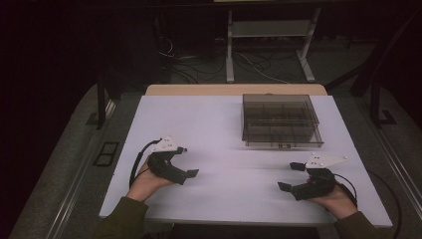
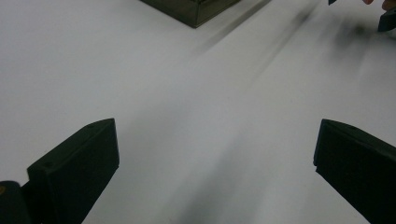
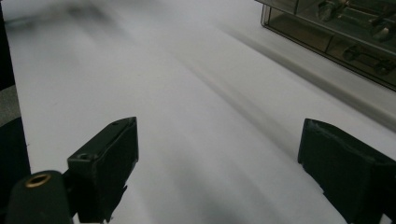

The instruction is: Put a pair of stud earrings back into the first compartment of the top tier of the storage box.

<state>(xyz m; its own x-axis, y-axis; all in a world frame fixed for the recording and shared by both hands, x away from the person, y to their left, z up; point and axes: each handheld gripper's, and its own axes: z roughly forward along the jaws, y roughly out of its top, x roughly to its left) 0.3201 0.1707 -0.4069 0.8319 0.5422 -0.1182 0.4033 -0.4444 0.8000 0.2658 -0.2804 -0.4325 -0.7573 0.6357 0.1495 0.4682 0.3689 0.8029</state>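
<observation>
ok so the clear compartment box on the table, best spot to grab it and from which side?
Probably the near front wall of the clear box, coming in from the person's side with the right gripper, which sits closer than the left gripper. The box is low, wide and lies flat on the table, too broad to span, so pinching one thin upright wall looks safest. Both grippers are open.

White tabletop (image 1: 224,149), bare in the middle, streaked with soft shadows in both gripper views. Light wooden board (image 1: 209,89) sticks out past its far edge. Grey carpet floor (image 1: 59,164) all around. Black floor socket plate (image 1: 106,153) with 2 sections, left of the table. Metal rail (image 1: 79,184) runs beside it. White desk frame (image 1: 230,50) with 2 legs at the back. Tangled cables (image 1: 199,62) lie on the floor by it. Dark stand leg (image 1: 101,99) at far left. Background very dark.
</observation>
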